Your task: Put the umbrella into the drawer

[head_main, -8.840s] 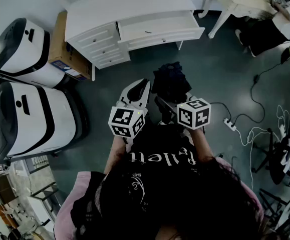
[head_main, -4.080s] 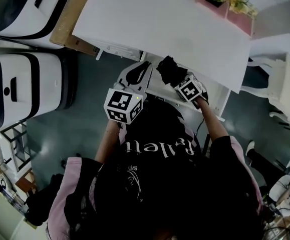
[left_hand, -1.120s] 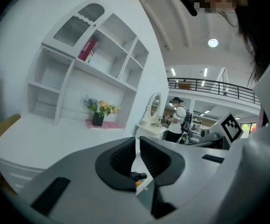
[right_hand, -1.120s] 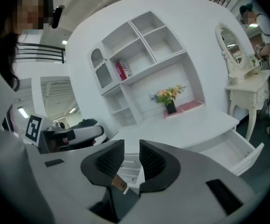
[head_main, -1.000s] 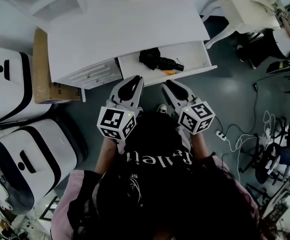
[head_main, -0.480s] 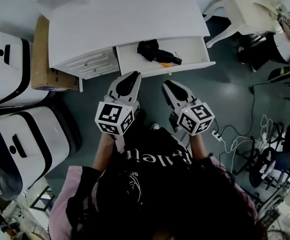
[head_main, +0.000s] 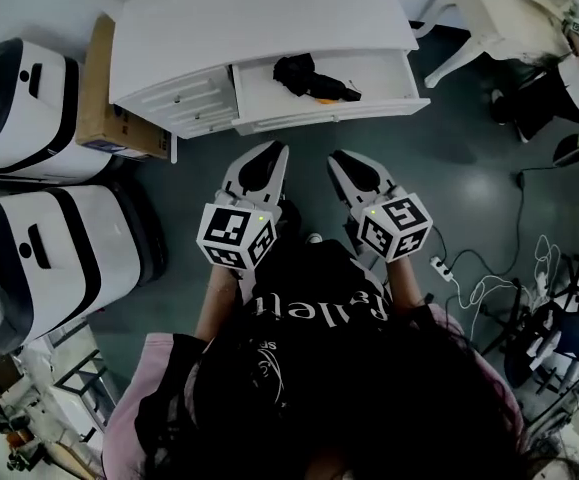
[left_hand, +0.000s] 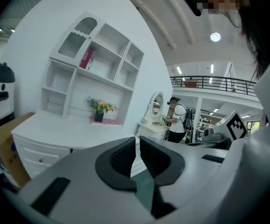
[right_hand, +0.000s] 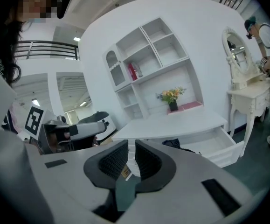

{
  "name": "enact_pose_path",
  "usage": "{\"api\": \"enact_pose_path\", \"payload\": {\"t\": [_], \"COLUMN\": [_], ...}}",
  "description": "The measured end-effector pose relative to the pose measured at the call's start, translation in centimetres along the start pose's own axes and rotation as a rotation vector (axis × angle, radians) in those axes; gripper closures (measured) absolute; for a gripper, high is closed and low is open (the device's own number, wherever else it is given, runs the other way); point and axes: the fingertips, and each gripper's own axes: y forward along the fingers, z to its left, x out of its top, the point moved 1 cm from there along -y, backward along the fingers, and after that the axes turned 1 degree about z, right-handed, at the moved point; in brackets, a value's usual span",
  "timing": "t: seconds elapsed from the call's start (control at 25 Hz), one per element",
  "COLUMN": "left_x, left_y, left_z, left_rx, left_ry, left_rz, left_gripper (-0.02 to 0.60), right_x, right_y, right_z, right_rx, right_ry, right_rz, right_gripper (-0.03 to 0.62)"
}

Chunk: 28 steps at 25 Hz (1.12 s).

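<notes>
Both near-level: L hand-held gripper (head_main: 271, 150), R hand-held gripper (head_main: 339, 158).

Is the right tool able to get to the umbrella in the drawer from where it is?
Probably not from there: the right tool hangs back from the desk. But the drawer stands open and nothing covers the umbrella, so stepping closer should do.
</notes>
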Motion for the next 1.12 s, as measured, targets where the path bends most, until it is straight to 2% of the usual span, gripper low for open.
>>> {"api": "enact_pose_path", "payload": {"t": [0.28, 0.44, 0.8, 1.12], "left_x": [-1.9, -2.9, -3.4, -3.1], "left_y": [-4.1, -5.7, -7.0, -6.7], "left_z": [-2.6, -3.8, -5.6, -6.3], "left_rx": [0.085, 0.108, 0.115, 0.101], "left_ry": [-0.02, -0.029, -0.019, -0.005], "left_rz": [-0.013, -0.016, -0.029, -0.032], "left_gripper": [0.541, 0.541, 0.543, 0.541], "right_x": [-1.2, -2.0, -3.0, -3.1], "right_y": [-2.8, -4.1, -5.6, -6.2], "right_z": [2.3, 3.3, 4.7, 4.6], "right_rx": [0.038, 0.051, 0.08, 0.075], "right_ry": [-0.066, -0.112, -0.182, -0.189], "right_rz": [-0.023, -0.023, 0.0, 0.009], "right_gripper": [0.532, 0.537, 0.542, 0.542]}}
